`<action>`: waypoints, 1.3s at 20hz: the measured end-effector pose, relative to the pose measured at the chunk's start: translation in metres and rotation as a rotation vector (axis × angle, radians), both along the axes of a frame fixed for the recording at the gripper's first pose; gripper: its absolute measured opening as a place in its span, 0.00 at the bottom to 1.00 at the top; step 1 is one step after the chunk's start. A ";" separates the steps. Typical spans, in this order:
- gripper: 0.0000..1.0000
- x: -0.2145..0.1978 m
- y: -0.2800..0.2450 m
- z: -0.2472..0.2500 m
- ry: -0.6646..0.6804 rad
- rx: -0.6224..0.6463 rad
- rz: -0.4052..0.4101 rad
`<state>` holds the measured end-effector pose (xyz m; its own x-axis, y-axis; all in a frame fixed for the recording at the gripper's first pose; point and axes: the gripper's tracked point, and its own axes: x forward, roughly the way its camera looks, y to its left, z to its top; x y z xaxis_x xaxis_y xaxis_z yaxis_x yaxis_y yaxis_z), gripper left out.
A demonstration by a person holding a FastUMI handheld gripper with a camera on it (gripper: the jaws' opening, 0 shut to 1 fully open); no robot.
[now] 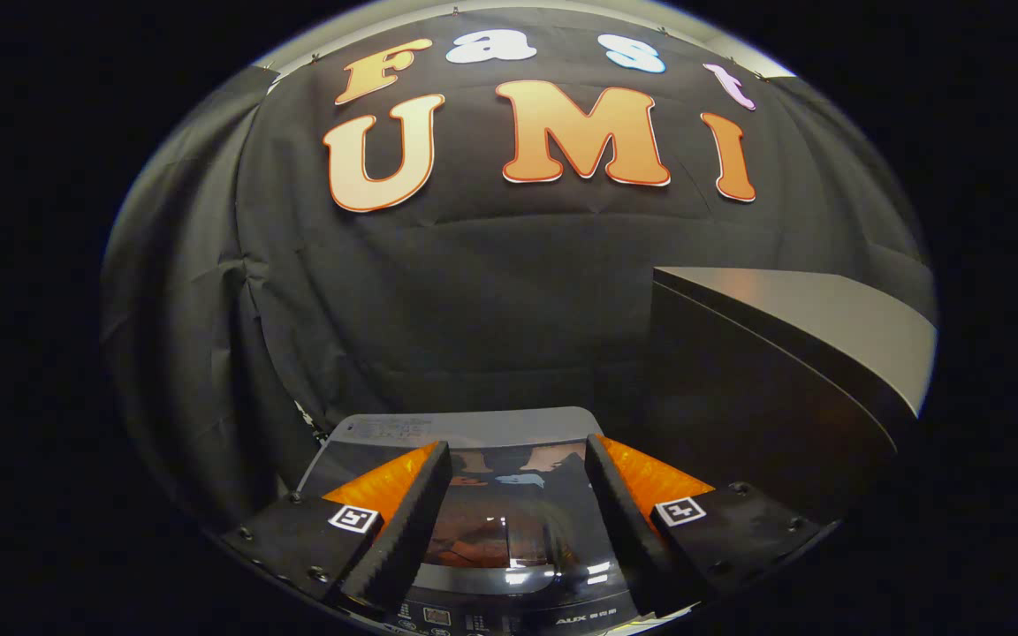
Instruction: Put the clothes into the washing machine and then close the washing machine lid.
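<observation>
Black cloth formed the booth wall (491, 291) behind everything, hanging in soft folds and creases. To the right of the fingers and well beyond them stood a dark cabinet-like block (765, 389) with a pale grey top face catching light along its edge.

Gripper (518, 517) pointed forward over the washing machine (509, 609). Its two fingers were spread apart with nothing held between them; the black ribbed pads (407, 521) faced each other across an open gap, orange side panels outboard of each, and a small square marker sat on each finger base.

Washing machine lid (509, 495) lay directly below and between the fingers, appearing closed and flat. Its glossy dark glass panel showed reflections of the booth and a reddish patch, which could not be made out through the glare as either contents or reflection. A grey band ran along the lid's far edge, just beyond the fingertips. The control strip with small buttons sat at the near edge of the machine, under the finger bases.

No contact between fingers and lid could be confirmed.
</observation>
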<state>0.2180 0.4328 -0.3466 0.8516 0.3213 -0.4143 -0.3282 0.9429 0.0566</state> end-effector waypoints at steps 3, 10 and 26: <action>0.98 -0.007 0.009 0.020 -0.022 0.028 0.013; 0.98 -0.025 0.008 0.132 -0.200 0.069 0.050; 0.97 -0.114 -0.169 0.310 -0.424 0.124 0.032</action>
<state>0.1038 0.2635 -0.0368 0.9268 0.3753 0.0125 -0.3755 0.9266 0.0225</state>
